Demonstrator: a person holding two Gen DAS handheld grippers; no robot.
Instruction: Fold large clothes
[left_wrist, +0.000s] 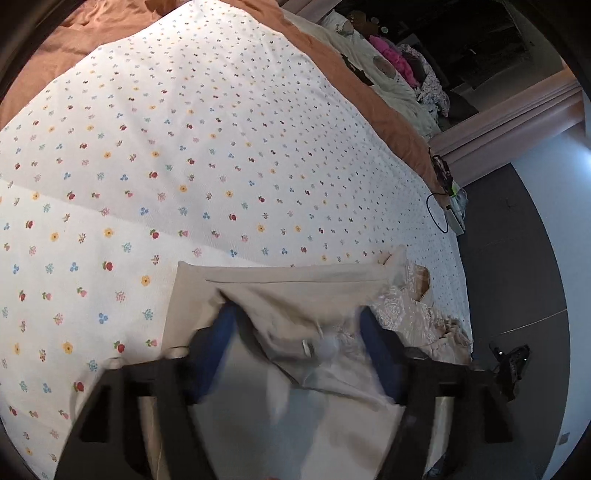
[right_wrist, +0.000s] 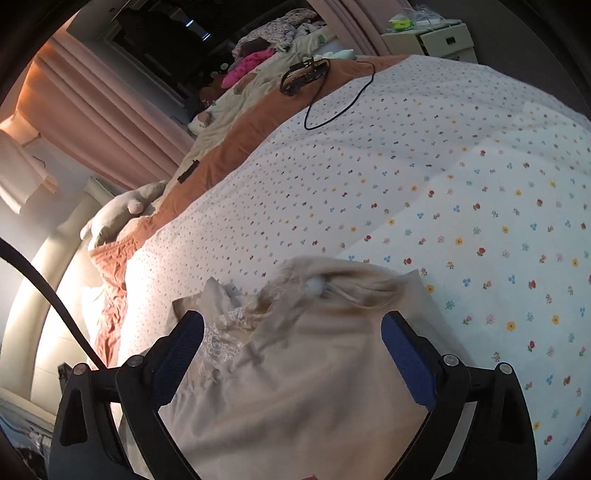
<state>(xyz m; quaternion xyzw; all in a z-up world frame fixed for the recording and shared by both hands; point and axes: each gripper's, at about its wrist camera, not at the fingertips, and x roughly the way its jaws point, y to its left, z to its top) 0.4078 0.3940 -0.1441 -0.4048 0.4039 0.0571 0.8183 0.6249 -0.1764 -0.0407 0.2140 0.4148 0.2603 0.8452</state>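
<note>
Both grippers, left gripper and right gripper, gape wide over one beige garment on one floral sheet.

The garment lies on the sheet (near its edge), with the cable far behind.

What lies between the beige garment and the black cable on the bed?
Only bare floral sheet between garment and cable, seen in the right wrist view.
</note>
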